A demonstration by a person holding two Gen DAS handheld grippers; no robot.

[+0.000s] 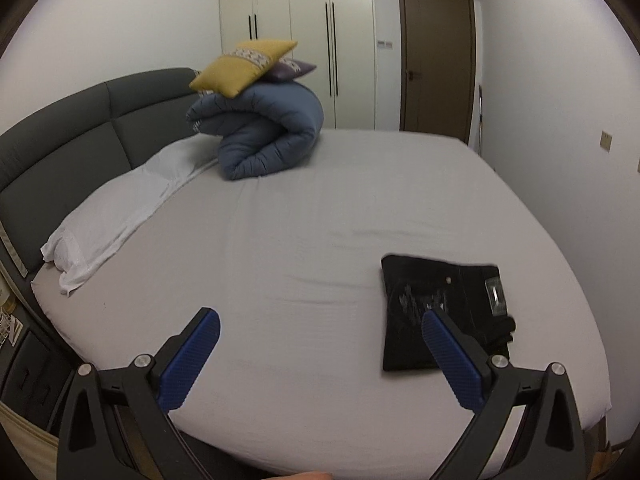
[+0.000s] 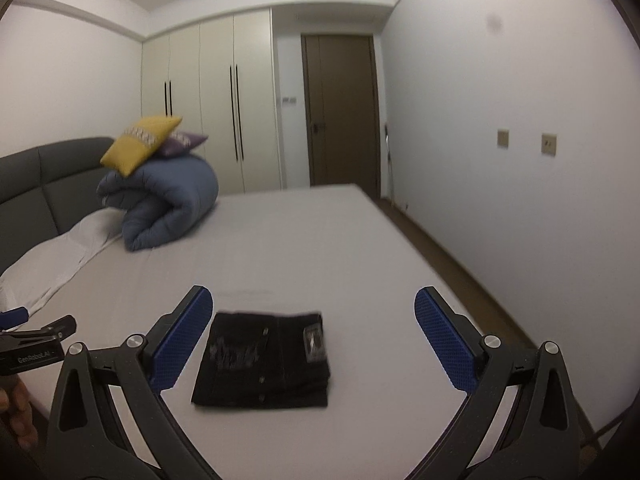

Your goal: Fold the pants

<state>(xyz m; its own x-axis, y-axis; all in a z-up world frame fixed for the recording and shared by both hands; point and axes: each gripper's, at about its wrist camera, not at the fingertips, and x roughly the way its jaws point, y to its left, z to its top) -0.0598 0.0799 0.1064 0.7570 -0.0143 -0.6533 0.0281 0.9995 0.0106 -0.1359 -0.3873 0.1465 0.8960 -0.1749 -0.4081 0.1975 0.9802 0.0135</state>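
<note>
1. Both blue-padded tools gape empty: right hand-held gripper (image 2: 312, 344), left hand-held gripper (image 1: 320, 360).
2. Black pants (image 2: 264, 360) lie folded on the bed (image 2: 320, 232), just ahead of the right one.
3. Soft, light, probably layered; pinch a folded edge through all layers.

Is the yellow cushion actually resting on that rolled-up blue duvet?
Touching. The left wrist view shows the yellow cushion lying directly on top of the rolled blue duvet, with no gap between them.
</note>
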